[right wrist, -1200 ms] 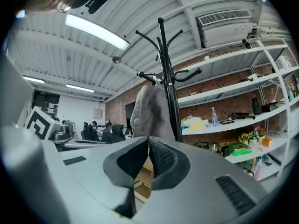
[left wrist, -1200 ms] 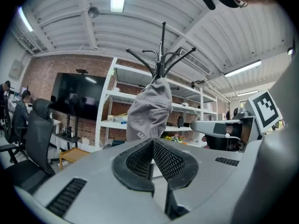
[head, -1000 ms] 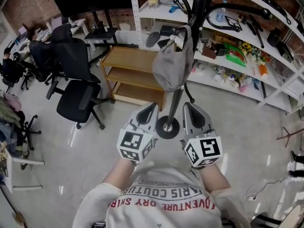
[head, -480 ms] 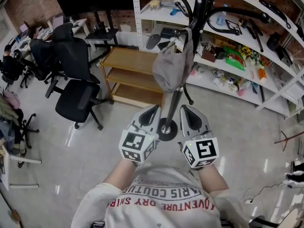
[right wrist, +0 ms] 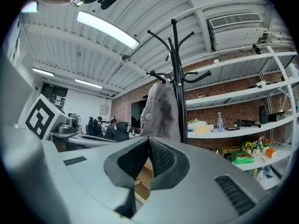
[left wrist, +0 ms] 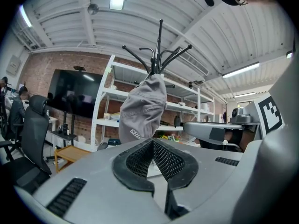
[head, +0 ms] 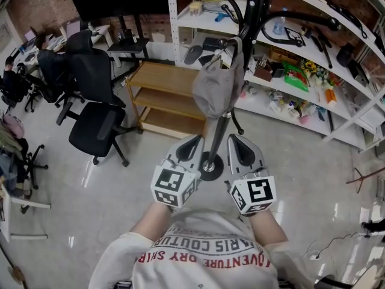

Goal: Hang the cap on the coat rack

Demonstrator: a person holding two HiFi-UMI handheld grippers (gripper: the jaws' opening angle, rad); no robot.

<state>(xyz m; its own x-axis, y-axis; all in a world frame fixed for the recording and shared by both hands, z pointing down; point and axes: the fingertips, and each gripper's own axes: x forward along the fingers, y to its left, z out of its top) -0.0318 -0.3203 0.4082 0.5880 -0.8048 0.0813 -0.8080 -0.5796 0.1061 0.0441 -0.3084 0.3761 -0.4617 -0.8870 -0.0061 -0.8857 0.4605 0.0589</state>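
Grey cap (head: 216, 89) hangs on the coat rack (head: 219, 136). The left gripper (head: 191, 142) and right gripper (head: 236, 142) have empty jaws pressed together. Bumping the pole might shake the cap loose.

Black chair (head: 96, 126), wooden cart (head: 163, 77), cluttered white shelves (head: 172, 18)

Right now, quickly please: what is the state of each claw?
Left claw: closed, holding nothing.
Right claw: closed, holding nothing.
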